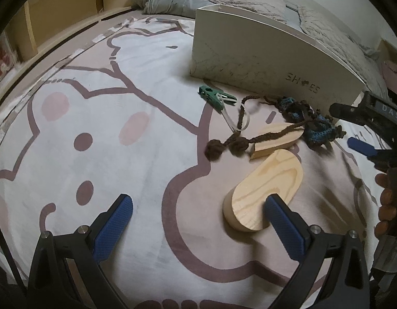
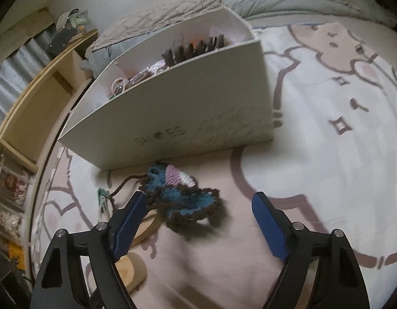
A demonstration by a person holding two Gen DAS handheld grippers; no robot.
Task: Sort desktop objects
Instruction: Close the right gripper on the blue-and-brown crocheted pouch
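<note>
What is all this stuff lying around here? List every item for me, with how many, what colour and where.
shoe box: one, white, open, standing on the blanket.
pine cones: a few, brown, inside the shoe box.
rubber bands: several, pale, inside the shoe box.
crocheted piece: one, blue, brown, pink and white, on the blanket in front of the shoe box.
wooden blocks: two, light wood, oval, beside the crocheted piece.
clothes peg: one, green, left of the yarn cords.
blanket: one, white and pink cartoon print, under everything.
shelf: one, light wood, at the side.
left gripper: one, black with blue pads, open, beside a wooden block.
right gripper: one, same colours, open, over the crocheted piece.
</note>
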